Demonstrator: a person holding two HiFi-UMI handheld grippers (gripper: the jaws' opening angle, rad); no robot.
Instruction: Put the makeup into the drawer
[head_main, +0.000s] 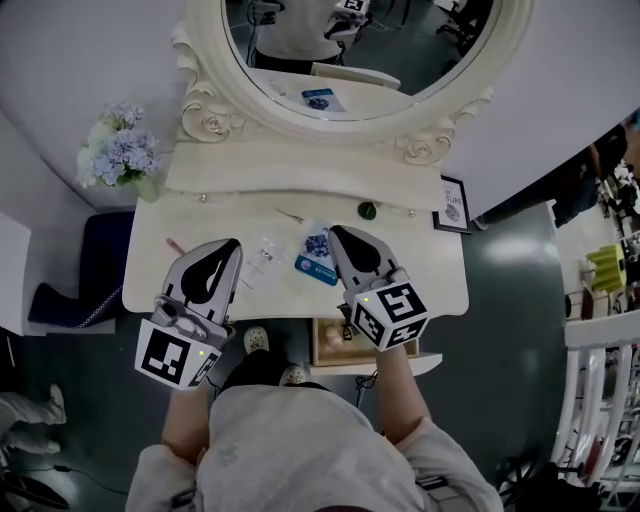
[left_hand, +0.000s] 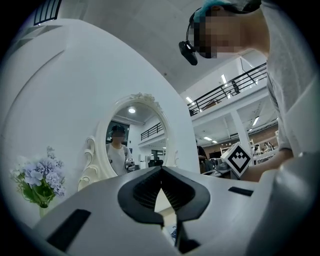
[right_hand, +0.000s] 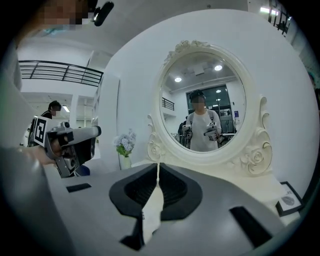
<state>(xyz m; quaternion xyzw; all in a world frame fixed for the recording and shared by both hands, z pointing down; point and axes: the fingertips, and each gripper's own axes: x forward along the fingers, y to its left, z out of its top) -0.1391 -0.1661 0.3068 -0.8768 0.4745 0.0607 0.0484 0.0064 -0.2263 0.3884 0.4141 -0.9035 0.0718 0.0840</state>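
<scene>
I have both tools low over the cream counter (head_main: 425, 270), in front of the oval mirror (head_main: 205, 60). The left tongs (head_main: 233, 246) are clenched: in the left gripper view their dark pads meet at the tip and nothing sits between them. The right tongs (head_main: 336, 233) are clenched too, and the right gripper view shows their tips pressed together on nothing, with only a pale sliver of counter showing in the gap lower down.

The makeup packet (head_main: 318, 246), clear with a blue print and a blue label at its near end, lies flat on the counter between the two tools. It is just beside the right tongs' tip; I cannot tell whether they touch. A clear sachet (head_main: 266, 250) lies to its left, close to the left tongs. A thin pinkish stick (head_main: 174, 245) lies near the counter's left edge.

The drawer (head_main: 328, 345) stands pulled out under the counter's front edge, partly hidden beneath my right tool. Pale blue flowers (head_main: 122, 150) stand at the back left corner, and a small framed card (head_main: 452, 203) stands at the back right.
</scene>
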